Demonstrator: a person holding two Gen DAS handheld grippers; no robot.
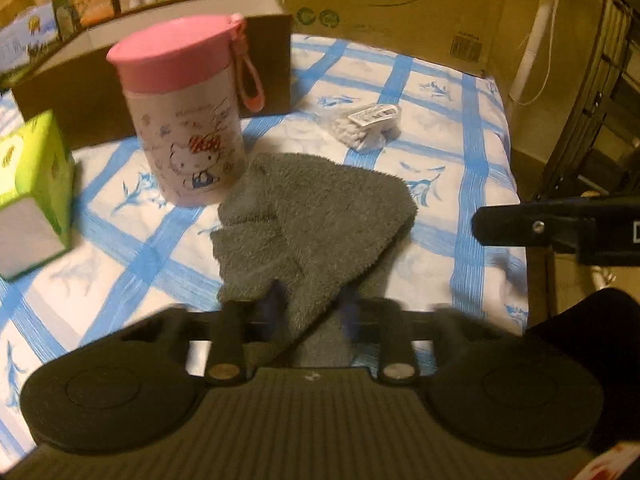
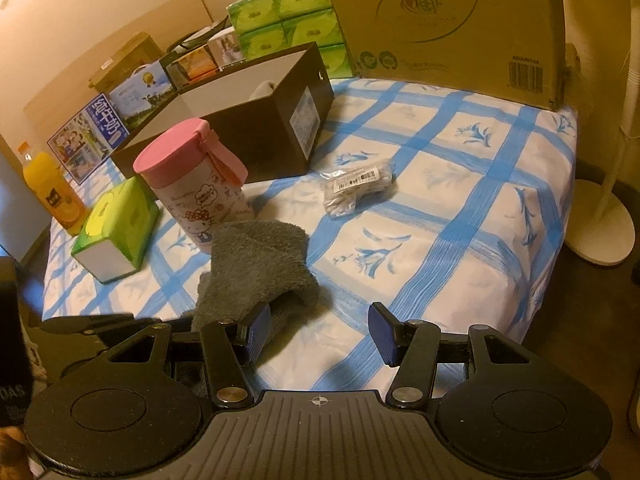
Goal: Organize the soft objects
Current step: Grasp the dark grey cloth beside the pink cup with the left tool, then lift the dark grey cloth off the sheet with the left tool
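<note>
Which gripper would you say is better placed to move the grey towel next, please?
Left. The left gripper already has the grey towel between its fingers, while the right gripper is open beside it.

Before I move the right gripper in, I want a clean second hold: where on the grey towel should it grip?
Probably the fluffy folded edge of the grey towel lying nearest the open right gripper, approached low from the near table edge. The left gripper already pinches the towel's near end, while the far end lies close to the pink-lidded Hello Kitty cup, leaving less room there.
</note>
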